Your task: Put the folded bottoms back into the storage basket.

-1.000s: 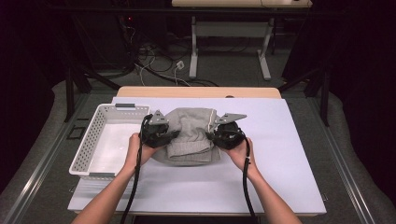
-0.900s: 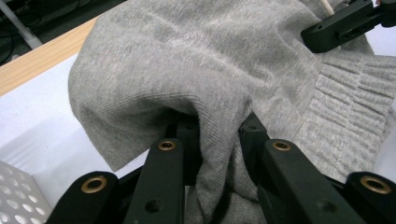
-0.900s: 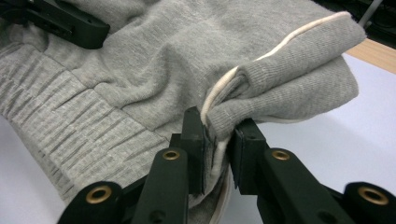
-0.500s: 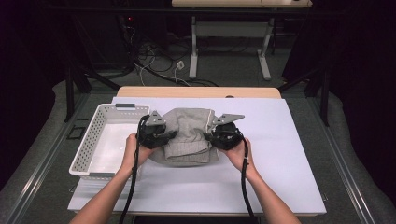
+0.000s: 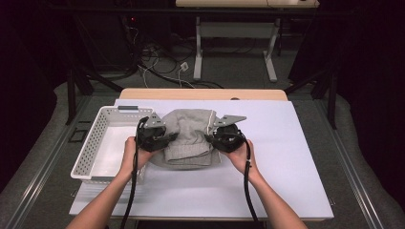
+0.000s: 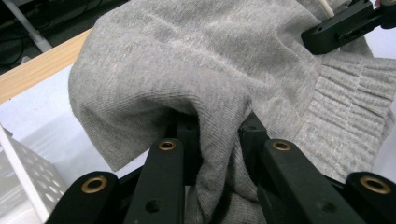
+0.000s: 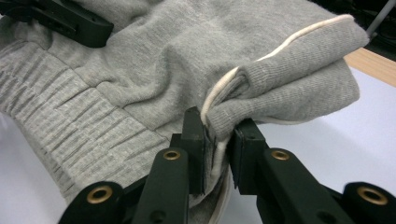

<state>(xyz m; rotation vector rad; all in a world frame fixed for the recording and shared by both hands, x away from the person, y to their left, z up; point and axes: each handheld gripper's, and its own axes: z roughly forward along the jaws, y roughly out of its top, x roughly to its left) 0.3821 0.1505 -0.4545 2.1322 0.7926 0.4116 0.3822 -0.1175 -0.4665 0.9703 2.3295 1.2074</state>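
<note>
Pinching opposite edges of the grey garment (image 5: pixel 188 138), both hand-held grippers (image 5: pixel 165 139) (image 5: pixel 213 138) are clenched beside the basket (image 5: pixel 95 143).

No words, labels, brands or numbers can be read anywhere; any mark on the grey garment (image 5: pixel 188 136) may be too small to show.

Grey garment (image 6: pixel 196 70) folds hide both grippers' fingertips.
</note>
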